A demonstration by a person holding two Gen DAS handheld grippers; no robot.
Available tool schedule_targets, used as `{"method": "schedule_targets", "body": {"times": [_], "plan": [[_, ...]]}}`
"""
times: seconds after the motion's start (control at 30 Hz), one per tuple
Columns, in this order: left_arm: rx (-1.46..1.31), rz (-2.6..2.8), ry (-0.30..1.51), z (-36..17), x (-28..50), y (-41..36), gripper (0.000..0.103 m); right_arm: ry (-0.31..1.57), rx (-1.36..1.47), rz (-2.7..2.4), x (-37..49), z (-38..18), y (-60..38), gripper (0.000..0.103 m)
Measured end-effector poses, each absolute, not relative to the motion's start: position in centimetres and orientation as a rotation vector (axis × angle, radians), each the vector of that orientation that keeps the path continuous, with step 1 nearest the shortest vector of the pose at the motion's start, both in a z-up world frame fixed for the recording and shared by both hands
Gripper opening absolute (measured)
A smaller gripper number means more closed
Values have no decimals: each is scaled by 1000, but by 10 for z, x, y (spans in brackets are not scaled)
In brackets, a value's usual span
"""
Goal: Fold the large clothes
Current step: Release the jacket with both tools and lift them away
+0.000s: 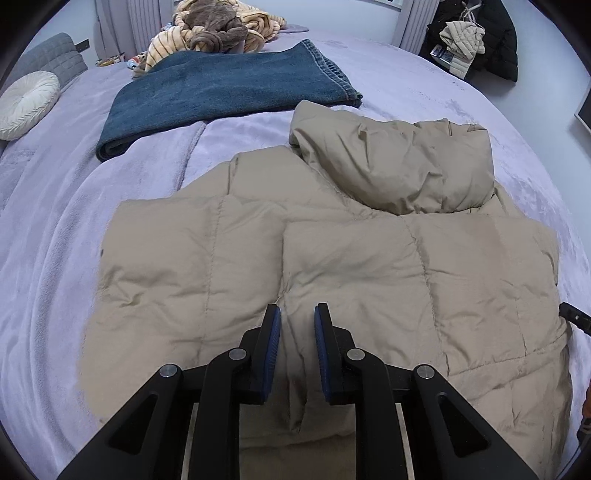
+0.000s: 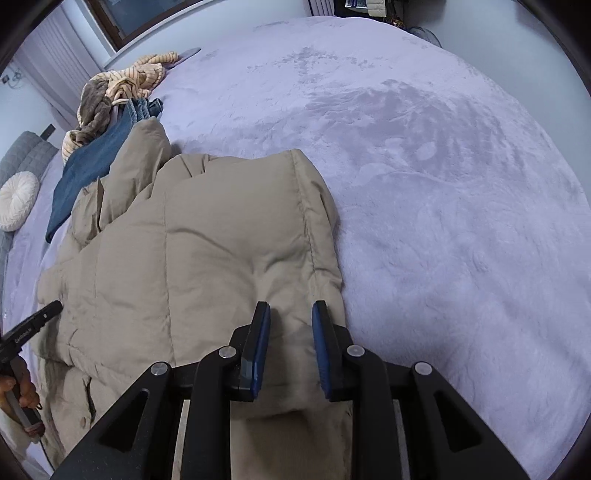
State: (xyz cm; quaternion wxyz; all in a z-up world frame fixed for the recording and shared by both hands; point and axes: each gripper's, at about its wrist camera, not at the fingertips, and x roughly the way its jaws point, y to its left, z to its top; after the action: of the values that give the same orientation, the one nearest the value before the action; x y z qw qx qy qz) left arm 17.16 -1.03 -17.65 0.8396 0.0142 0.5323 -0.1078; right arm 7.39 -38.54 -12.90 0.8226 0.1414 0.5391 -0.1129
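Your beige quilted puffer jacket lies spread on the lavender plush bed cover, hood flopped toward the far side and one panel already laid over the body. Beyond it sit a folded dark blue denim garment, a heap of striped tan and brown fleece and a round cream pillow.

Your left tool hovers low over the near middle of the jacket with its blue pads spread and nothing between them. Your right tool is also parted and holds nothing, poised above the jacket's right edge, just beside the bare bed cover.

Expect this jacket to be light but bulky: the fill is springy, so a fold will likely puff back up unless you press it flat. The shell looks smooth and probably slippery, so a shallow pinch on one layer may slide off. Bite deep on a stitched seam or hem, taking the full padded thickness. The right edge seam under your right tool looks like the soundest hold; with your left, take the near hem at a matching quilt line so both sides lift evenly.
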Motion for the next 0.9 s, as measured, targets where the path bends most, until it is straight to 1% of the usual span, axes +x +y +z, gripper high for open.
{"method": "schedule_targets", "body": {"times": [0.1,0.27,0.4,0.53,0.6,0.77,0.87,0.9], "plan": [[23,-198,1151,-173,161,0,21,1178,260,-263,57,-124,-380,27],[7,-169,1183,-158,138,11,21,1231,385,-250,33,-114,-386,29],[12,-166,1195,-141,117,10,21,1241,459,-230,14,-100,-383,41],[-1,-170,1196,-122,95,12,21,1254,511,-206,-2,-86,-375,43],[-11,-177,1201,-115,85,12,21,1252,541,-195,-11,-79,-373,52],[-23,-175,1205,-98,62,15,21,1256,573,-178,-27,-63,-367,53],[-44,-180,1231,-91,51,16,21,1255,582,-169,-36,-55,-365,59],[-45,-179,1234,-88,47,16,22,1254,585,-166,-38,-52,-364,59]]}}
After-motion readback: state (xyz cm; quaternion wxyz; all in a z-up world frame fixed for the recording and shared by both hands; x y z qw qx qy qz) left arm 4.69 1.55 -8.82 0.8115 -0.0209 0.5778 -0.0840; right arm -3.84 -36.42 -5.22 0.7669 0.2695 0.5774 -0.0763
